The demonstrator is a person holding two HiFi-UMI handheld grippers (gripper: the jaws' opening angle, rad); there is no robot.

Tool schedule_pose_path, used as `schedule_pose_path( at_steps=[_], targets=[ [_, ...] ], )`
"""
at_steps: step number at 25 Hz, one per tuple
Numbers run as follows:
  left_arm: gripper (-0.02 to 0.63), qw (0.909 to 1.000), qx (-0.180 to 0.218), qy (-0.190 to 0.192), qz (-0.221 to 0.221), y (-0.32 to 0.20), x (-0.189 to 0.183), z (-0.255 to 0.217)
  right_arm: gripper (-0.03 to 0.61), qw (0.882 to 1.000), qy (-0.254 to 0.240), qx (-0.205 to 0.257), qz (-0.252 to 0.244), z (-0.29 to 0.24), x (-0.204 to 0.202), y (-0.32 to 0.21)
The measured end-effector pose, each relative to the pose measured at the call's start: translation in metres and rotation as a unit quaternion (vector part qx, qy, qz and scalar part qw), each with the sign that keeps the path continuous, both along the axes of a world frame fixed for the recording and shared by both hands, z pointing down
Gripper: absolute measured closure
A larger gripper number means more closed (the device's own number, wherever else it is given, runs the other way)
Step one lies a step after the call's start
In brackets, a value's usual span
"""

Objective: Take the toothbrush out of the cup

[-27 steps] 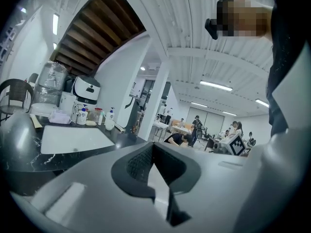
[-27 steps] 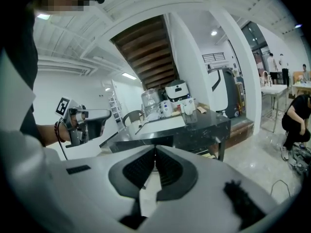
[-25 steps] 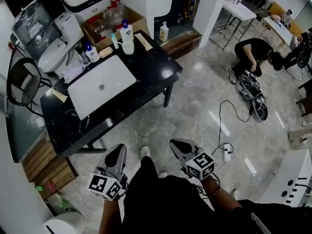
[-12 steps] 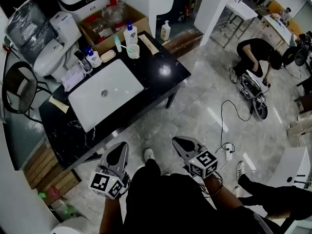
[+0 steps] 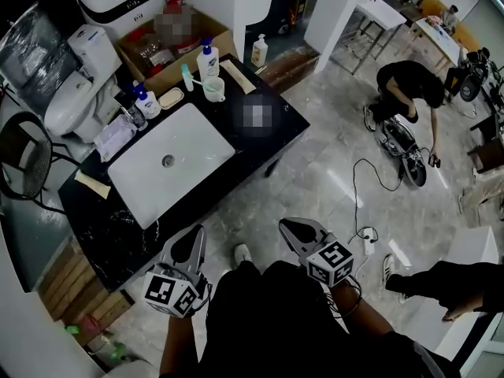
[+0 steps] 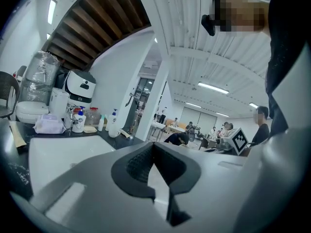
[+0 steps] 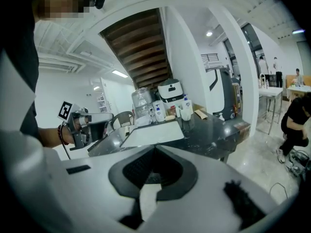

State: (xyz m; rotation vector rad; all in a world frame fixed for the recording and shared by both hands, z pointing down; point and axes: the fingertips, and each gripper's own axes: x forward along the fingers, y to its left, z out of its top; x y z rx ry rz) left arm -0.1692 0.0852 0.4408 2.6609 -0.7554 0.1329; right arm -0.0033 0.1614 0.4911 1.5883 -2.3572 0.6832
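While your left gripper (image 5: 191, 242) and right gripper (image 5: 293, 229) hang closed and empty, the toothbrush (image 5: 207, 83) stands in the cup (image 5: 214, 94) far ahead, beyond the sink (image 5: 169, 164).

Nothing legible — label on the pump bottle (image 5: 208, 57) too small.

White sink (image 5: 189, 144) in black counter (image 5: 273, 143); toilet (image 5: 67, 105) beside; cardboard box (image 5: 224, 35) behind.

Glossy black stone counter (image 5: 98, 215), smooth white basin (image 5: 181, 152)
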Motion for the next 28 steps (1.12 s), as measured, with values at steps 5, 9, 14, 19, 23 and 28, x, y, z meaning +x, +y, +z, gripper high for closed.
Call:
schedule_pose_path(
  at_steps=[5, 9, 14, 19, 23, 28],
  targets=[
    [0.604, 1.0000, -0.006, 0.000, 0.002, -0.011, -0.003, 0.006, 0.563, 1.000, 0.009, -0.006, 0.004, 0.002, 0.000, -0.007],
    [0.604, 1.0000, -0.004, 0.001, 0.006, -0.015, -0.003, 0.008, 0.563, 1.000, 0.010, -0.004, -0.001, -0.002, -0.004, -0.011],
    [0.604, 0.9999, -0.001, -0.006, -0.012, -0.028, -0.012, 0.006, 0.563, 1.000, 0.016, 0.005, -0.015, -0.006, -0.008, -0.023],
    [0.604, 0.9997, 0.002, -0.007, -0.022, -0.045, -0.014, 0.007, 0.563, 0.999, 0.017, 0.013, -0.024, -0.006, -0.005, -0.041],
    [0.604, 0.9997, 0.008, -0.006, -0.023, -0.058, -0.004, 0.004, 0.563, 1.000, 0.014, 0.015, -0.022, -0.004, 0.005, -0.058],
    [0.604, 0.9997, 0.011, -0.010, -0.020, -0.076, 0.013, 0.003, 0.563, 1.000, 0.006, 0.016, -0.025, -0.004, 0.018, -0.083]
  ],
)
